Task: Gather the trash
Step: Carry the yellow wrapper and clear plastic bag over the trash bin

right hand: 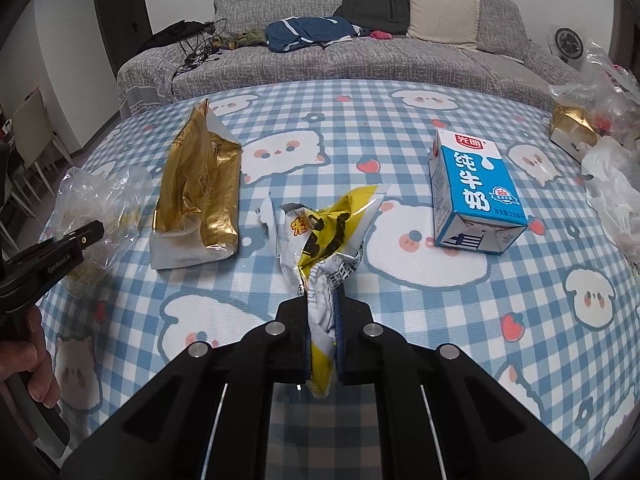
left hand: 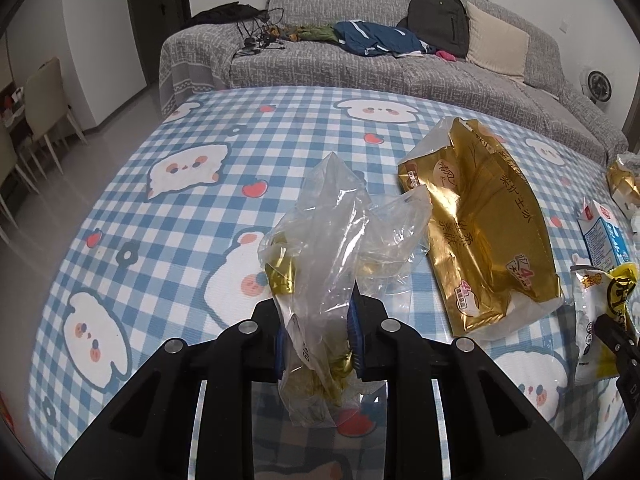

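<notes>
My left gripper (left hand: 318, 312) is shut on a crumpled clear plastic bag (left hand: 320, 248) with gold scraps inside, held just above the checked tablecloth (left hand: 160, 208). My right gripper (right hand: 322, 308) is shut on a yellow and white snack wrapper (right hand: 324, 236), its top fanning out above the jaws. That wrapper (left hand: 600, 308) and the right gripper's tip show at the right edge of the left wrist view. The left gripper and its clear bag (right hand: 96, 208) appear at the left of the right wrist view. A gold foil bag (left hand: 480, 232) (right hand: 200, 200) lies on the cloth between the two grippers.
A blue and white milk carton (right hand: 476, 196) lies right of the wrapper. Crumpled clear plastic and a gold box (right hand: 572, 128) pile at the table's right edge. A grey sofa (right hand: 360, 56) with a backpack, clothes and cushion stands behind. A hand (right hand: 32, 360) grips the left tool's handle.
</notes>
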Motion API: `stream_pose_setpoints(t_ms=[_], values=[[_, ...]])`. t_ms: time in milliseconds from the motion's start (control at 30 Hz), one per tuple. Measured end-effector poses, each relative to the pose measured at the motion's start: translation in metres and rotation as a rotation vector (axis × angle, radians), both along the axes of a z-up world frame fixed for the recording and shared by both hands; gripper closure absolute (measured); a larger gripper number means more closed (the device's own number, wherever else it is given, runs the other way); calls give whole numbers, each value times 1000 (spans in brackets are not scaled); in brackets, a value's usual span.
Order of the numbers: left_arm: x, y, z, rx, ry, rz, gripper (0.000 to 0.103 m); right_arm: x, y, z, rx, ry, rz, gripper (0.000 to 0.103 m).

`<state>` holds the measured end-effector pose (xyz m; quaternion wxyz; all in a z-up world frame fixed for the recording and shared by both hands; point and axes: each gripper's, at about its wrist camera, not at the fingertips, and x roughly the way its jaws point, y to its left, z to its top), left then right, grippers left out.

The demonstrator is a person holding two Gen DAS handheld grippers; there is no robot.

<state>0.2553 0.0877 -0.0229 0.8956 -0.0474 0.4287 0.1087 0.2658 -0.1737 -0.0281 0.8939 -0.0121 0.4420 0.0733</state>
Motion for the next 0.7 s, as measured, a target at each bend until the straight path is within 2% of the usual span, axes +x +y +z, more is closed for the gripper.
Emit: stream_pose_setpoints(t_ms=[700], values=[[-108, -9, 32, -24, -31, -19, 80, -95, 3, 26, -11, -65, 36, 97]])
